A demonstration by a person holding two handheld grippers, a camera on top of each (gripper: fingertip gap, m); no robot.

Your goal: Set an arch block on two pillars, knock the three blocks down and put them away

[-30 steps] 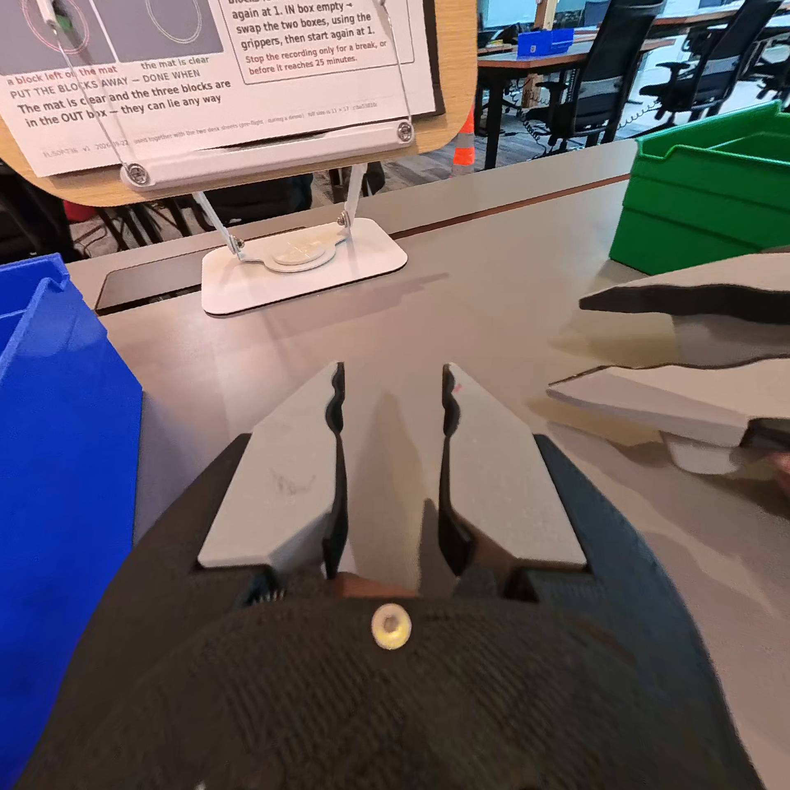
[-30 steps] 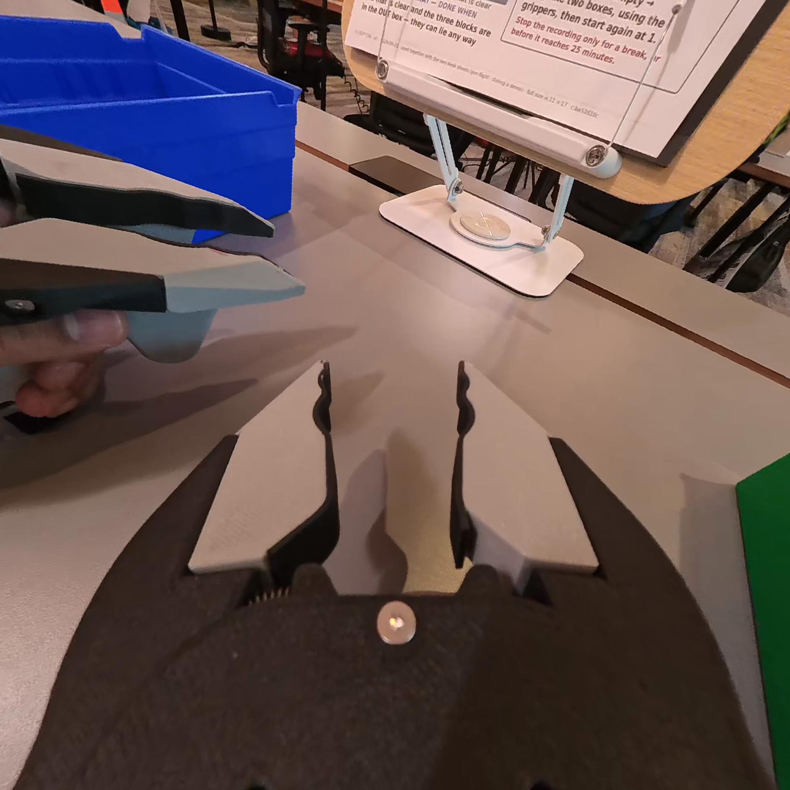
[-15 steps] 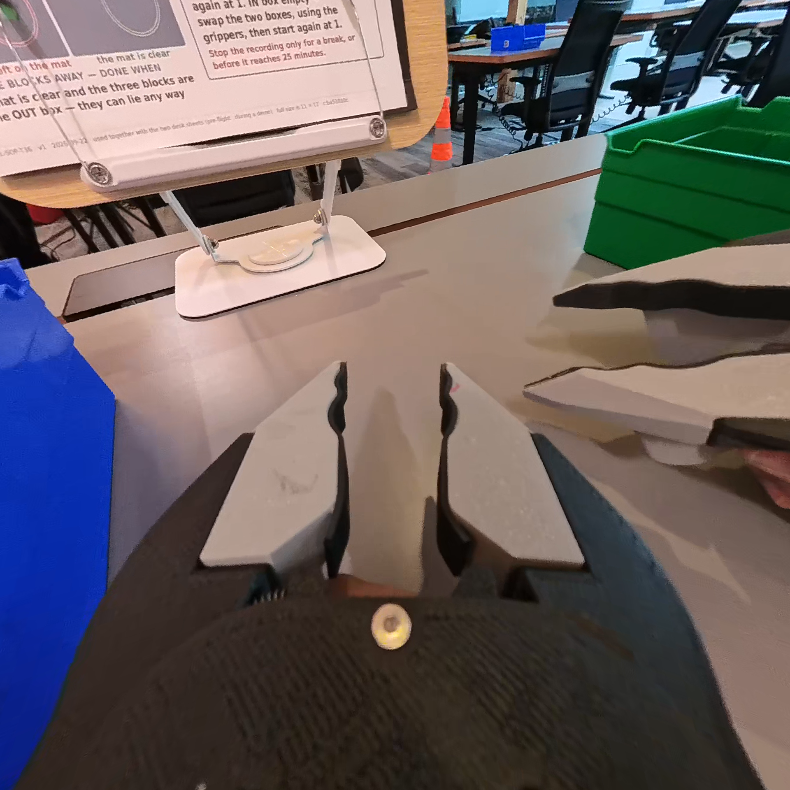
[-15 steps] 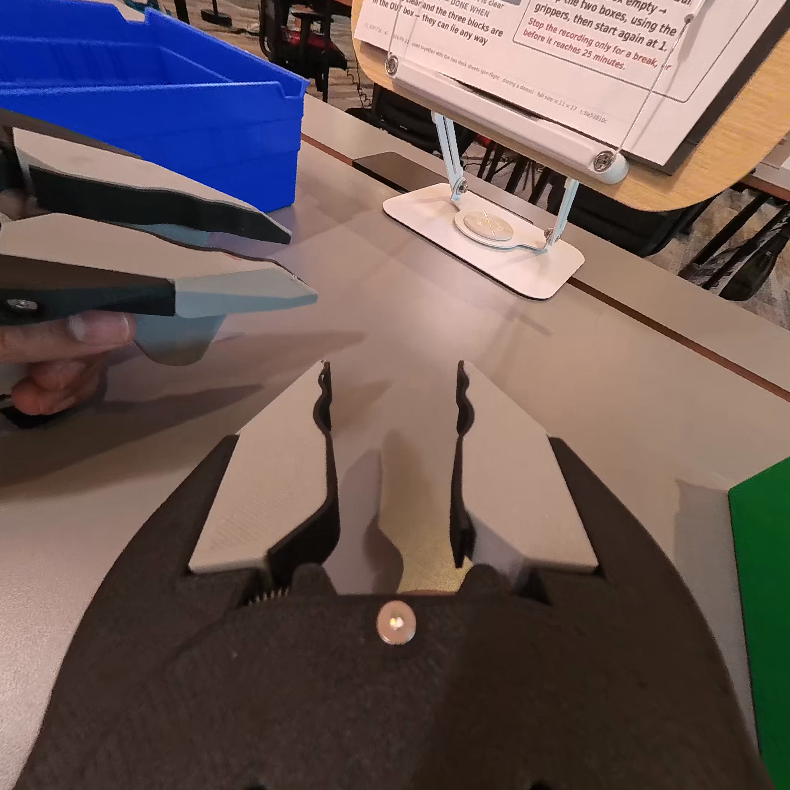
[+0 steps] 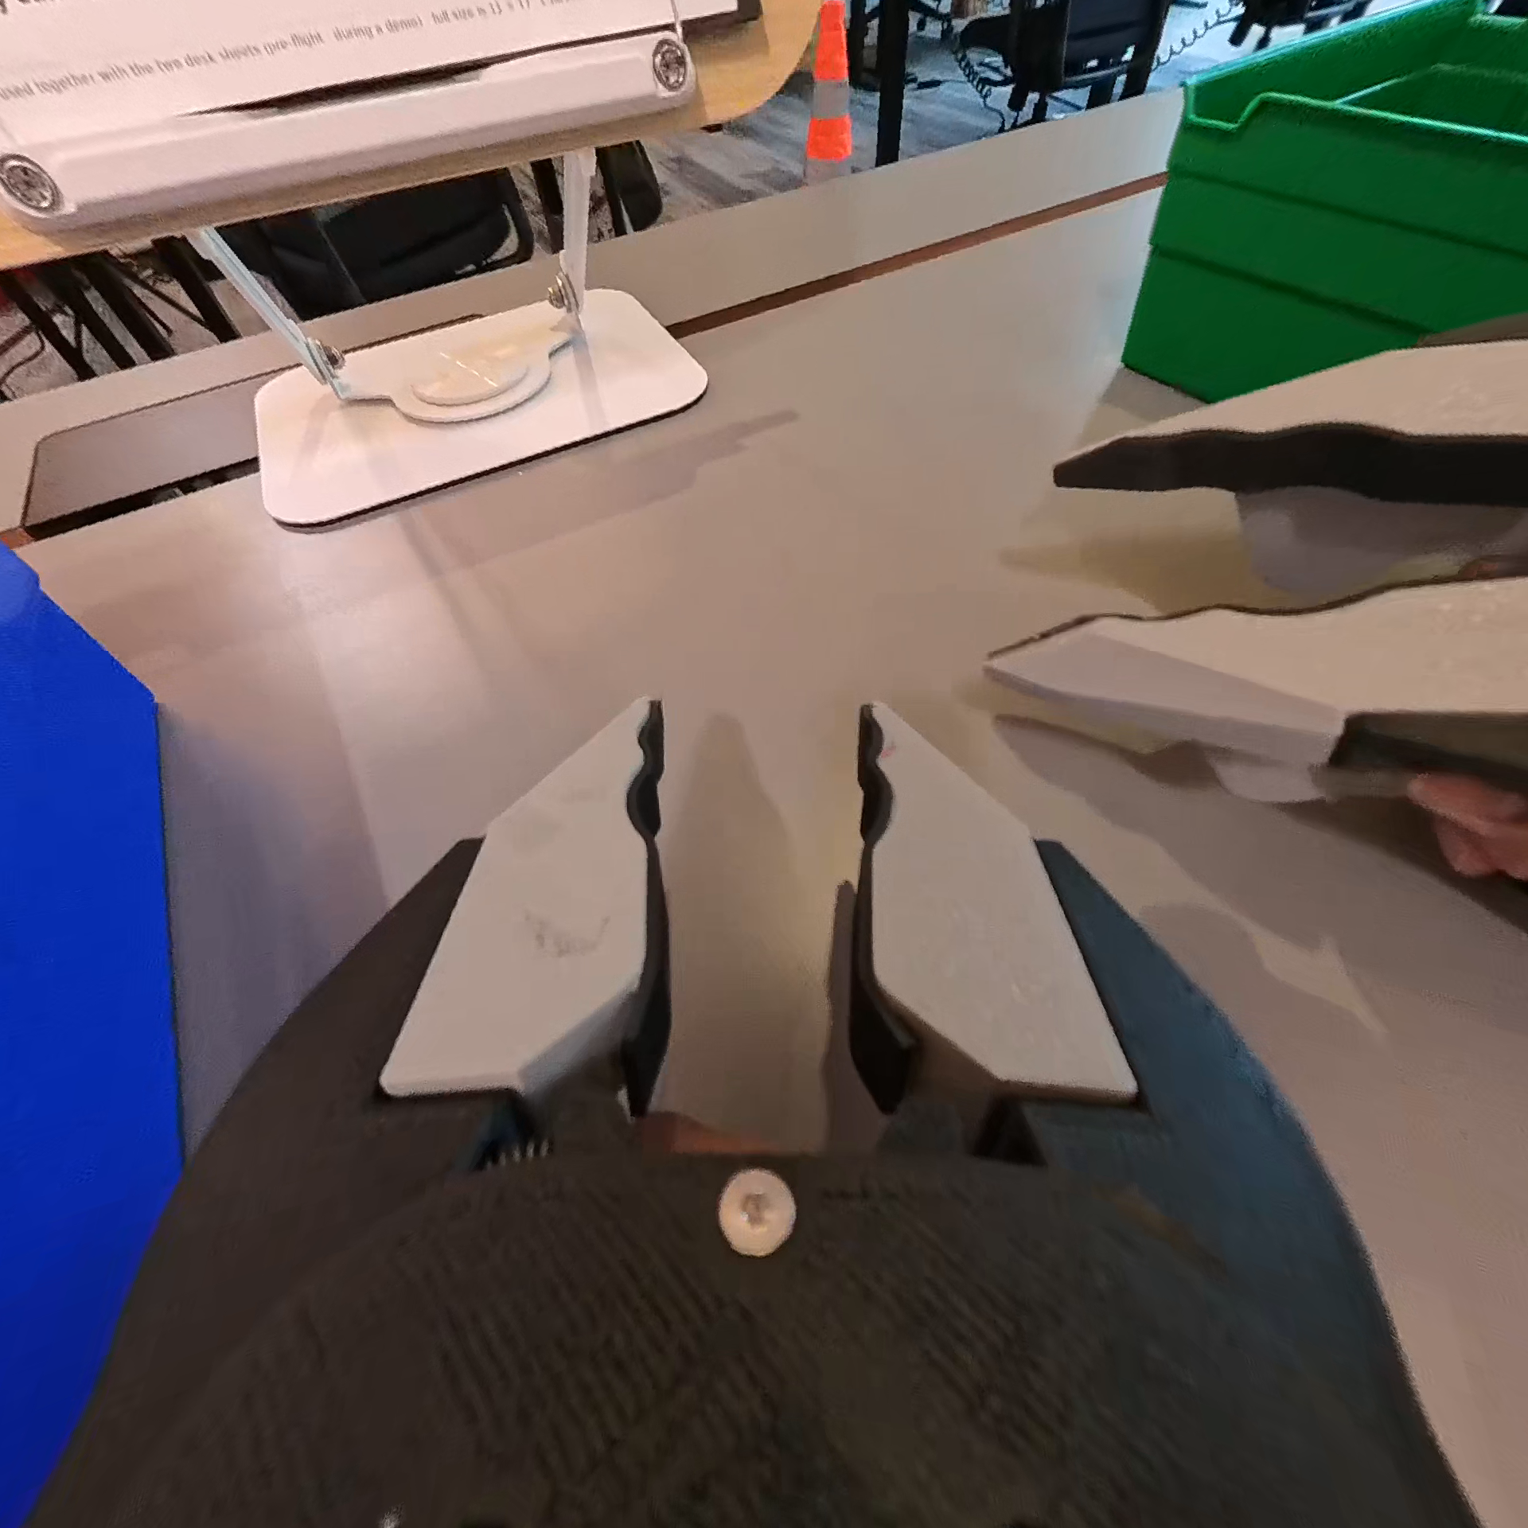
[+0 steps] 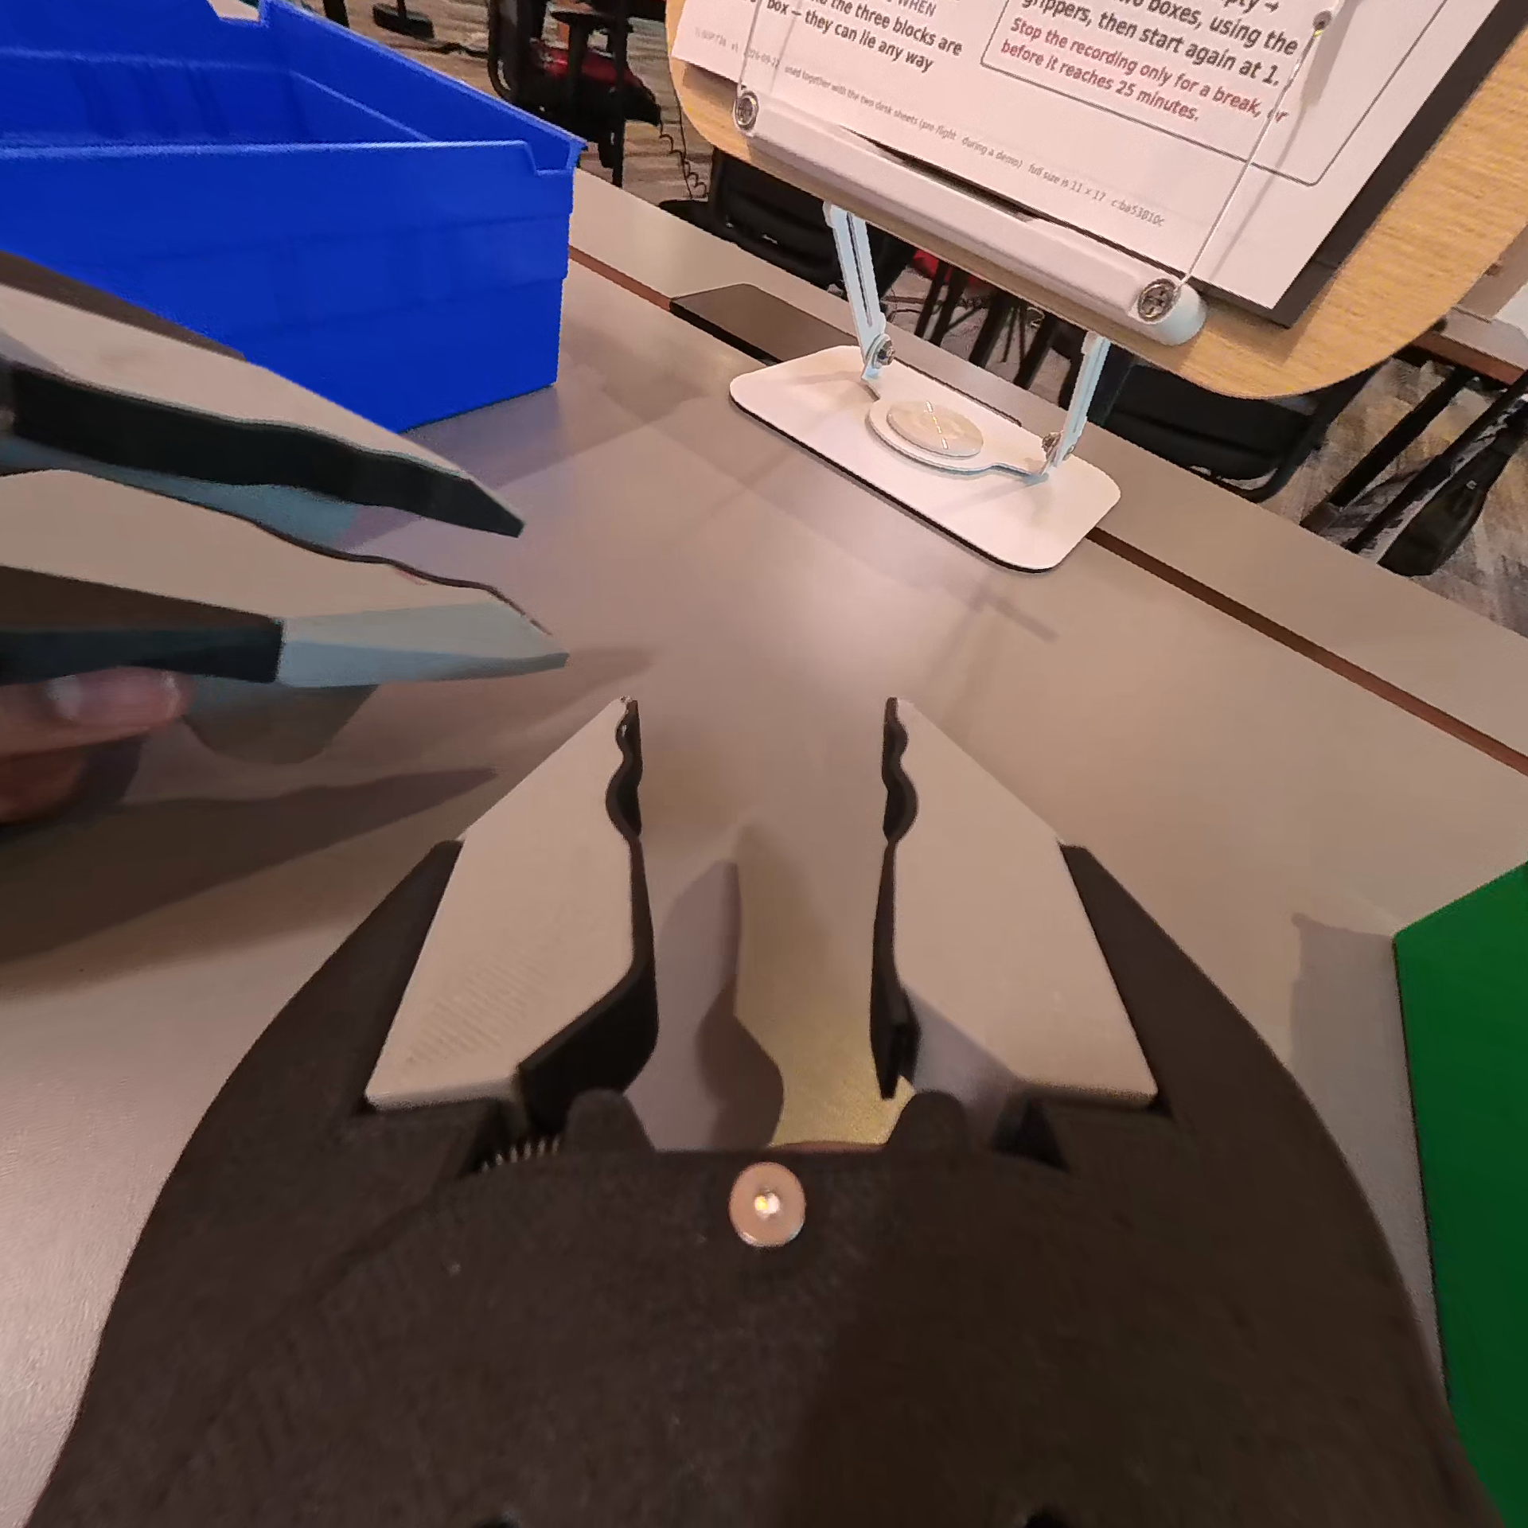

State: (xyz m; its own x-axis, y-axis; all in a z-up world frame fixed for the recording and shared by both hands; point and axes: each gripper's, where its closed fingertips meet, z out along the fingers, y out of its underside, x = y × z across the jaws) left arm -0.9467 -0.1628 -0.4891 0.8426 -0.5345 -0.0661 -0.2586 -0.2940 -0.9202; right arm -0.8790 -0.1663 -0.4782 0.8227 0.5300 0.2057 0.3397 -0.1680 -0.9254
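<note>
No arch block or pillar shows in either view. My left gripper point(image 5: 759, 715) hovers over the bare grey table point(image 5: 744, 537) with its jaws apart and nothing between them. My right gripper point(image 6: 759, 711) is also open and empty over the table point(image 6: 785, 595). Each gripper shows in the other's view: the right gripper point(image 5: 1033, 570) comes in from the right edge of the left wrist view, the left gripper point(image 6: 537, 591) from the left edge of the right wrist view, both with their fingers apart and bare.
A blue bin point(image 5: 74, 951) point(image 6: 289, 223) stands at the left, a green bin point(image 5: 1356, 207) point(image 6: 1472, 1157) at the right. A white stand point(image 5: 471, 405) point(image 6: 934, 455) carrying a printed instruction sheet on a board is at the table's far side. Office chairs stand beyond.
The left gripper has turned right and tilted down; the blue bin slid left and the green bin came closer in. Its jaws opened slightly. The right gripper shifted a little, still open.
</note>
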